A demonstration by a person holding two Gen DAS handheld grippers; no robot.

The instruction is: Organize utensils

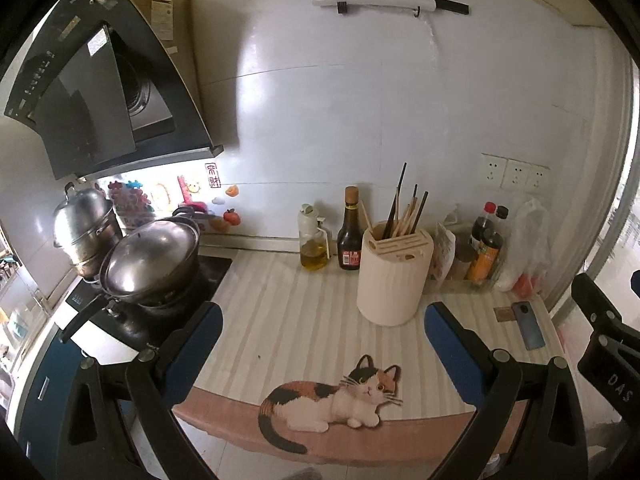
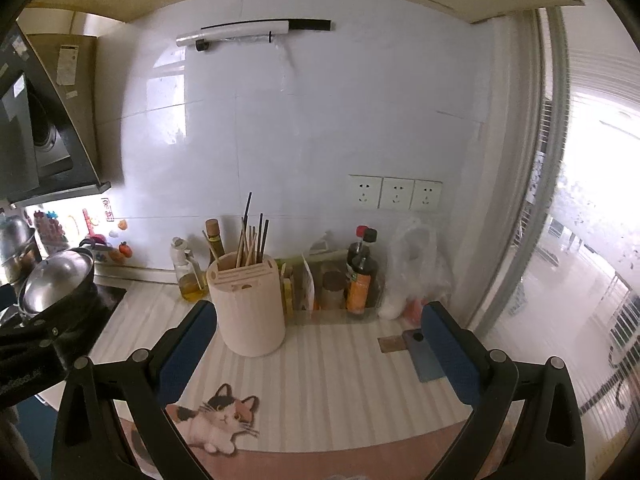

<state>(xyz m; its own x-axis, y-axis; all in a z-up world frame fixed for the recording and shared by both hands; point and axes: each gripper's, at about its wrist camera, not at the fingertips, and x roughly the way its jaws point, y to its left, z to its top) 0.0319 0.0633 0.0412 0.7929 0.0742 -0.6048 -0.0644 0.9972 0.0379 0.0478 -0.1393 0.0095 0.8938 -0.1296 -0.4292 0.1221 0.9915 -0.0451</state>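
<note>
Grippers occupied the foreground of both views: the left gripper [image 1: 322,344] and the right gripper [image 2: 316,344] each had its blue-padded fingers spread wide, with nothing between them. Below them lay a striped counter mat [image 1: 288,320] printed with a calico cat [image 1: 332,396]. Beyond the mat's middle stood the cream utensil holder [image 1: 394,276], upright, ahead and slightly right of centre for the left gripper, ahead and left of centre for the right gripper [image 2: 250,308]. The chopsticks [image 1: 408,212] stood bundled in the holder's open rear well, long axes near vertical and fanning slightly, tips upward; the slots in its front top face appeared vacant. Which gripper was nearer the holder could not be told with confidence; it sat closer to the midline of the left view. A phone [image 1: 528,324] lay flat to the right of the holder, apart from it. Against the tiled wall behind stood an oil dispenser [image 1: 314,240] and a dark sauce bottle [image 1: 350,236]; a lidded wok [image 1: 154,260] sat on the stove at far left. Any grasp of the chopsticks would likely need a descent from above, along their axis.
</note>
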